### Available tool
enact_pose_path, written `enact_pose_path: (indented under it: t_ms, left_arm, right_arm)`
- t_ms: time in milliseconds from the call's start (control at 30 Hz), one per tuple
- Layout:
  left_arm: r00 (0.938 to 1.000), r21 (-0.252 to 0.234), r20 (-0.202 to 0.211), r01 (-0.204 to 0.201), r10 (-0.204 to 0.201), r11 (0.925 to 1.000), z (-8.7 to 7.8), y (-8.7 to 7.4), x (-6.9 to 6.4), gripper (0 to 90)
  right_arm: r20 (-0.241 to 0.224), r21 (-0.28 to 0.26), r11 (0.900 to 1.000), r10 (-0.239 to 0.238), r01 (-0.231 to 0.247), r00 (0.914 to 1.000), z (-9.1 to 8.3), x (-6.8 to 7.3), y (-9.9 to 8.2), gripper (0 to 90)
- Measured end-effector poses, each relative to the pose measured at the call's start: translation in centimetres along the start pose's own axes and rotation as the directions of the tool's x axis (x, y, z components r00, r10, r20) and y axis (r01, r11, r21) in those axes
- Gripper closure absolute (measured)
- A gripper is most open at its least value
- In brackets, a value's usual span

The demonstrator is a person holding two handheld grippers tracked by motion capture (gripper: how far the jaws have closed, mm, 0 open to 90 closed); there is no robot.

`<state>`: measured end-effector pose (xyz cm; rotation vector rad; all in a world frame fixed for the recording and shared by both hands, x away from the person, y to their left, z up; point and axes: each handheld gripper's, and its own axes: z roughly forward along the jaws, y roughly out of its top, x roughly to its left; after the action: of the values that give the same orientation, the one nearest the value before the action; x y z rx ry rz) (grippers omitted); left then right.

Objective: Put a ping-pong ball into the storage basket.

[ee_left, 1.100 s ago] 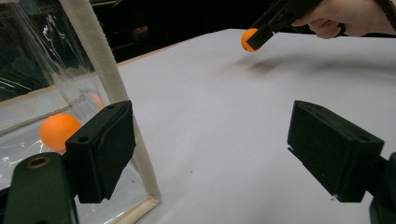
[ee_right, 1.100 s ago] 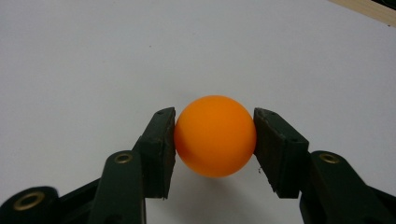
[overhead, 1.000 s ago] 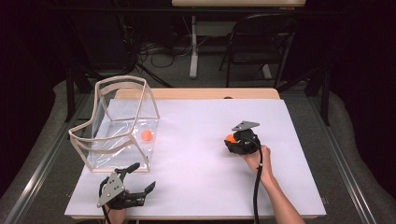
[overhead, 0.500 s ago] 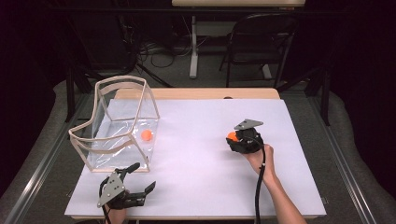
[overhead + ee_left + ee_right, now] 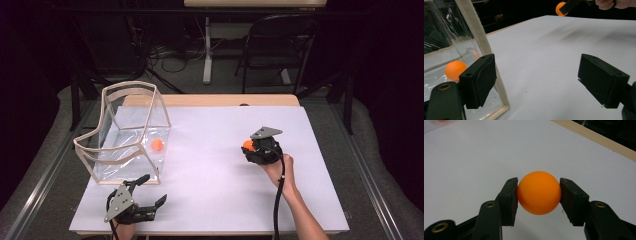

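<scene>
Your right gripper (image 5: 538, 195) pinches a smooth, matte orange ball (image 5: 539, 192) between its two black pads, just above the white sheet (image 5: 215, 165) that covers the desk (image 5: 210, 100). Your left gripper (image 5: 536, 82) sits near the front edge with its blocky jaws spread wide and nothing between them. Beside it stands a clear plastic box (image 5: 125, 135) with soft, crinkled walls and a pale fabric-like rim. A second orange ball (image 5: 157, 144) lies inside the box, near its right wall. That makes two balls, one held and one in the box. No writing can be read on anything.
</scene>
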<state>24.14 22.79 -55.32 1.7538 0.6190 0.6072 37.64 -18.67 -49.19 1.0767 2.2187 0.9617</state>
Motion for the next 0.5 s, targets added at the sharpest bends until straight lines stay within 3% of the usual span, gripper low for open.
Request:
enact_pose_path:
  t_ms: [500]
  left_arm:
    - [1.0000, 0.003, 0.004, 0.000, 0.000, 1.0000, 0.1, 0.0, 0.0, 15.5]
  right_arm:
    - [0.012, -0.031, 0.9995, -0.013, 0.013, 0.9998, -1.7, 0.2, 0.9, 50.0]
